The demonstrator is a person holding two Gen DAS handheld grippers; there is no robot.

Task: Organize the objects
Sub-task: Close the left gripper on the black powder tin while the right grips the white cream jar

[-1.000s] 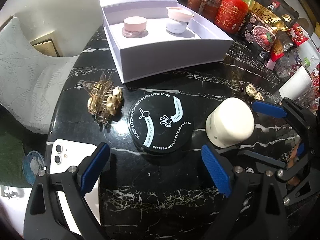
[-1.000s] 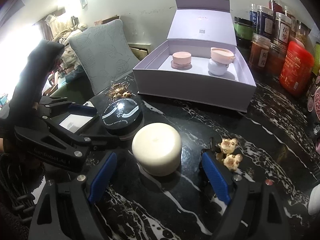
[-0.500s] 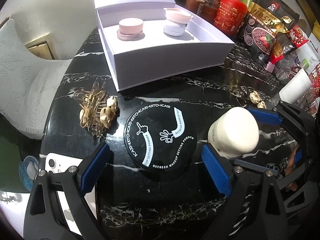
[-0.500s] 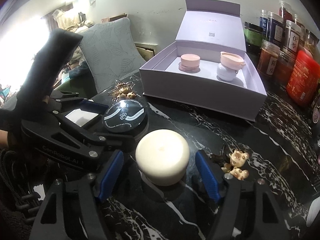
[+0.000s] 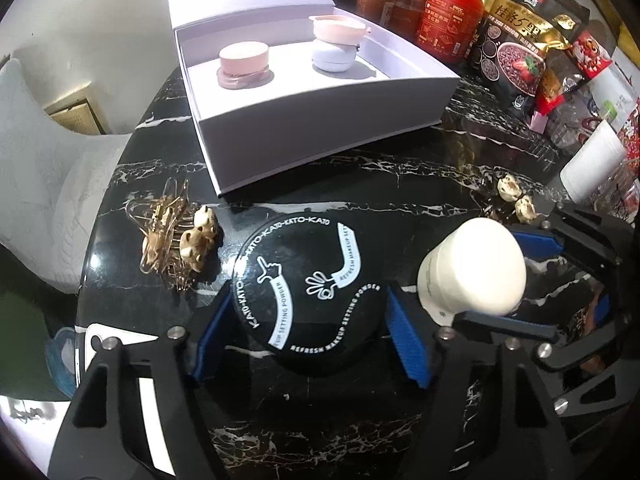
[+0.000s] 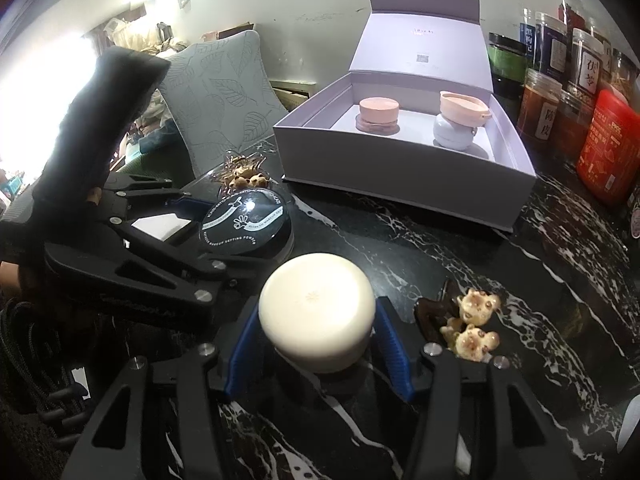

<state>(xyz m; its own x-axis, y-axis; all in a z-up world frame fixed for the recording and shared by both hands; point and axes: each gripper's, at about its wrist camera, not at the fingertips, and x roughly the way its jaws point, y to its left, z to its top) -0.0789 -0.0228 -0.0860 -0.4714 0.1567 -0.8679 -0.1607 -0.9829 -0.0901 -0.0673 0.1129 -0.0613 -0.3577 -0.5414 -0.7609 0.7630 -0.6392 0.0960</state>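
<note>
Black marble with white veins makes the surface (image 5: pixel 460 168); in the left wrist view the left tool (image 5: pixel 308 332) has its blue pads on either side of the black compact (image 5: pixel 308 284), jaws closing, left pad at its flank, right pad just beside it, contact not certain; the compact lies flat, near centre, lid up, its short axis vertical; far of it stands the open lilac box (image 5: pixel 320 116) with a pink jar (image 5: pixel 243 62) and a pale pot (image 5: pixel 334 54) inside; a gold hair claw (image 5: pixel 176 240) lies left of the compact; the cream jar (image 5: pixel 472 268) stands right, between the other tool's fingers.

Seen from the right wrist, the right tool (image 6: pixel 318 342) is closing on the cream jar (image 6: pixel 316 312), pads at its sides and apparently touching; the jar stands upright, axis vertical, lid toward the camera, near centre; a bear clip (image 6: pixel 472 328) lies just right of the right finger; the compact (image 6: pixel 244 222) sits far left.

Risks, as I judge them: the two tools work close together and may knock on lifting; the wide, shallow compact could slip from a low edge grip; the right finger could nudge the clip.
</note>
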